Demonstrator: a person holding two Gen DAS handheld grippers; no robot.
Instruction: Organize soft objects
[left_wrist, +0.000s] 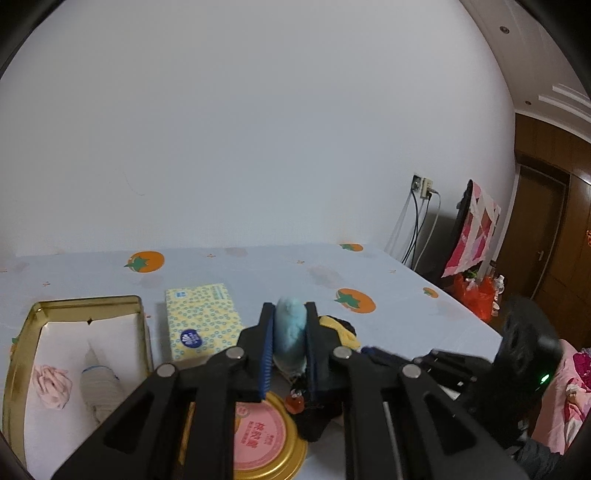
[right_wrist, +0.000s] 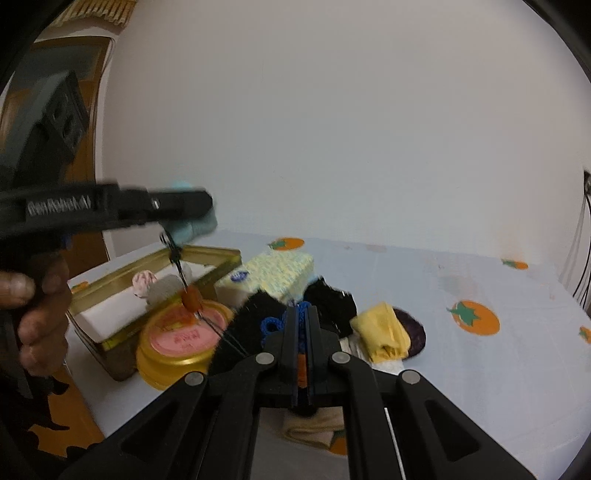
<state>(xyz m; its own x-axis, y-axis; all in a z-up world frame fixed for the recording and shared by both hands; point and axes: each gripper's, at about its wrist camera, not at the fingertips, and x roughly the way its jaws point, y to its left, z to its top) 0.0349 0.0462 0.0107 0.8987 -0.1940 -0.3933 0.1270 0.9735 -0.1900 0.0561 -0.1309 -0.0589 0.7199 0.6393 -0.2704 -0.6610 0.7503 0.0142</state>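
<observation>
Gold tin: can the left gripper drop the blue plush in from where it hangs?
Probably yes: the gold tin is open-topped, beside the left gripper, which grips the blue plush above table level.

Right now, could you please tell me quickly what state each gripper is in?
Left gripper: closed on a light blue fluffy toy.
Right gripper: shut on a blue cord.
</observation>
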